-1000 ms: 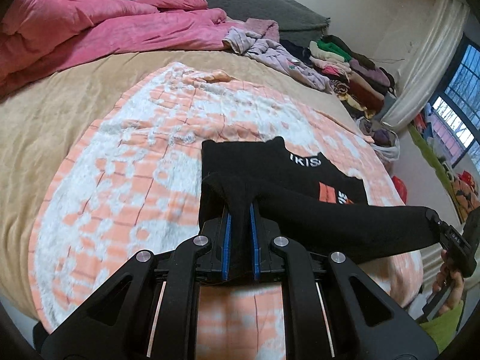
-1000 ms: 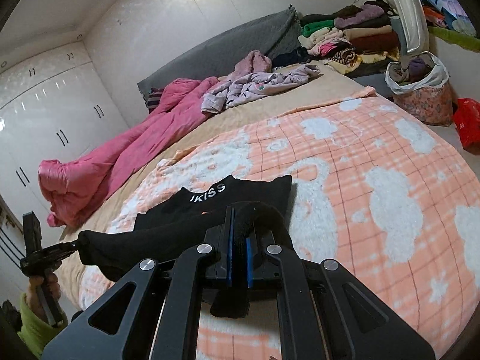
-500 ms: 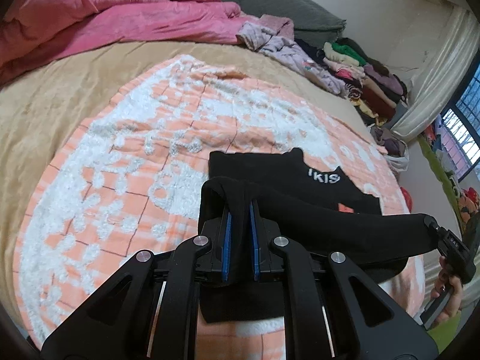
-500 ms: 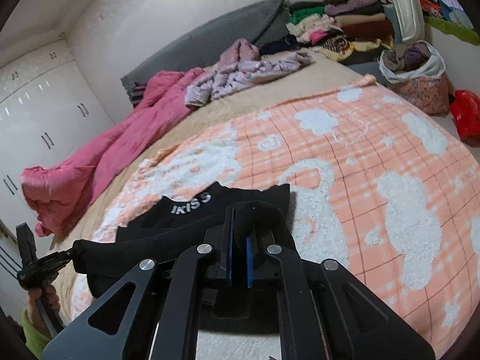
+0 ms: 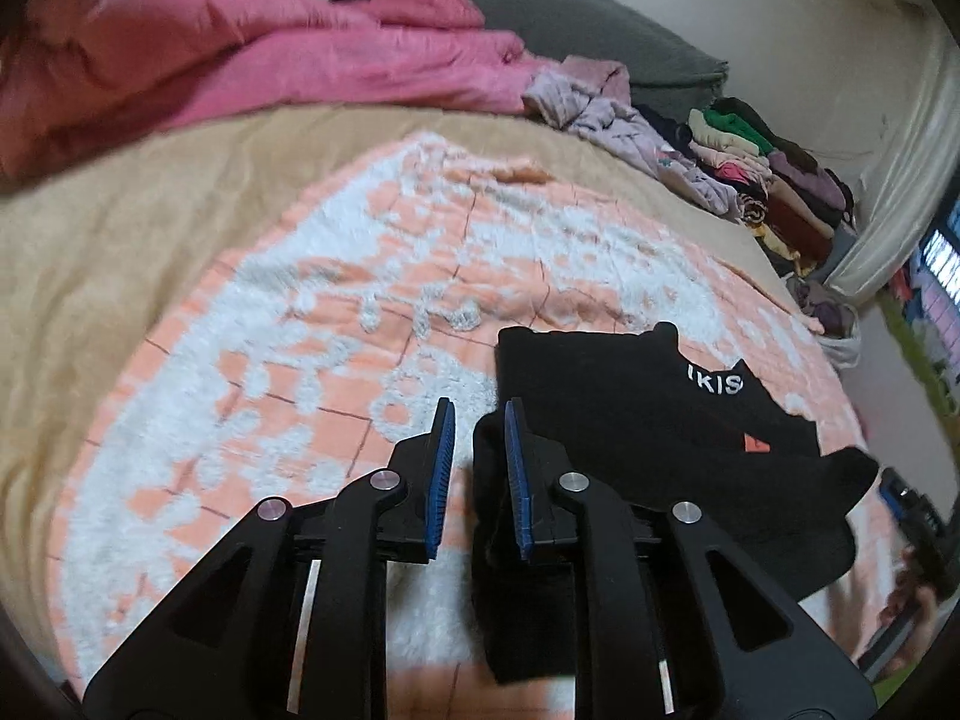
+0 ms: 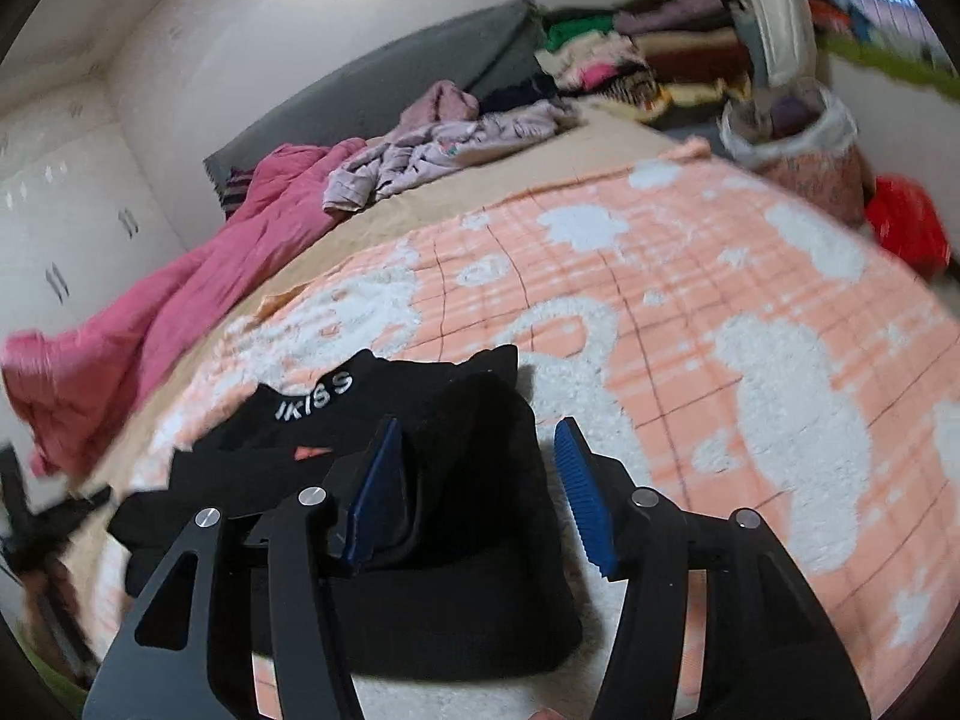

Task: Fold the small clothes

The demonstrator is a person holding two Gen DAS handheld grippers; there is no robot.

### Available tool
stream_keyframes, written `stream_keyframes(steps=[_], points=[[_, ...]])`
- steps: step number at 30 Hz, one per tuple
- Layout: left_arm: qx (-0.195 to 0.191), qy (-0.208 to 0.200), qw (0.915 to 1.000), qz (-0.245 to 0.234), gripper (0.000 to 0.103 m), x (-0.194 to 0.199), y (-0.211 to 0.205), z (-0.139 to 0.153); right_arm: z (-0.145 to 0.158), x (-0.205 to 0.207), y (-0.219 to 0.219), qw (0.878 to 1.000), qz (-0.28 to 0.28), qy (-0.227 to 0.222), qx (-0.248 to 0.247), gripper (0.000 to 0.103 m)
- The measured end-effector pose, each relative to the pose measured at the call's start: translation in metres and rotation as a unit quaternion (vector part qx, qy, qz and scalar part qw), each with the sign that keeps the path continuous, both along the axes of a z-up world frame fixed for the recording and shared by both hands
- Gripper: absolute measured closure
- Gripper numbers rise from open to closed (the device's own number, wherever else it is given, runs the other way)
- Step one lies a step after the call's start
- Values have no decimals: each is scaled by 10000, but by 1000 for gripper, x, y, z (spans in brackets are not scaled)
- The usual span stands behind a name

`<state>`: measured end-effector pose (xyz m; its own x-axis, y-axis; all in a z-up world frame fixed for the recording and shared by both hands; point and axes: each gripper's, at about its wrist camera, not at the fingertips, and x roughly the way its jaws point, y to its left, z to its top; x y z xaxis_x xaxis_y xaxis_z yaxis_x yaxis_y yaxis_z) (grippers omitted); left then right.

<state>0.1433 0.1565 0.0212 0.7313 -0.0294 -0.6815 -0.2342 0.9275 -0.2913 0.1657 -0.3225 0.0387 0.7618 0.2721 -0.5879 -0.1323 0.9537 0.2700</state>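
A small black garment (image 5: 630, 408) with white "IKISS" lettering lies folded over itself on the peach and white blanket (image 5: 336, 324). My left gripper (image 5: 478, 407) hovers at the garment's left end. Its jaws are opening: a gap shows between the blue pads, and a fold of black cloth rests against the right pad only. In the right wrist view the garment (image 6: 468, 510) lies loose between the wide-apart pads of my right gripper (image 6: 477, 426), whose jaws are opening too. Neither pad there presses on the cloth.
A pink quilt (image 5: 240, 66) is heaped at the bed's far side, with lilac clothes (image 5: 606, 114) beside it. Stacked folded clothes (image 5: 774, 186) sit near the curtain. A full bag (image 6: 798, 150) and a red item (image 6: 906, 228) stand off the bed.
Both grippers went from shut on the garment's stretched edge to open. The black cloth has slackened and dropped onto the rest of the garment. Both hands came lower.
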Motion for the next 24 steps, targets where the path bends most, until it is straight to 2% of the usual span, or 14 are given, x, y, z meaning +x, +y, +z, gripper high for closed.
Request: stream_keyframes(steps=[4,7,10,13,18,22,24], points=[[399,-225,9986,-266,87,-24,-29,6,7,-22,26,9965,378,-391,-629,49],[733,-140,9949,-680,87,-34,-56,-2,8,-32,50,9886,945,-539,-1040,50],[936,0,9917,-881,87,-37,-75,-13,0,-35,70,9815,1515,-382,-1110,50],[1475,74,9849,-906,87,-36,-90,-24,-15,-37,92,9693,2026,-119,-1387,50],[1873,172,9781,-894,87,-31,-99,-40,-30,-31,104,9634,2209,227,-1504,53],[2032,167,9750,-881,87,-21,-102,-48,-48,-21,110,9628,2069,587,-1633,53],[2086,129,9739,-885,87,-15,-104,-49,-54,-18,113,9633,2024,631,-1646,53]])
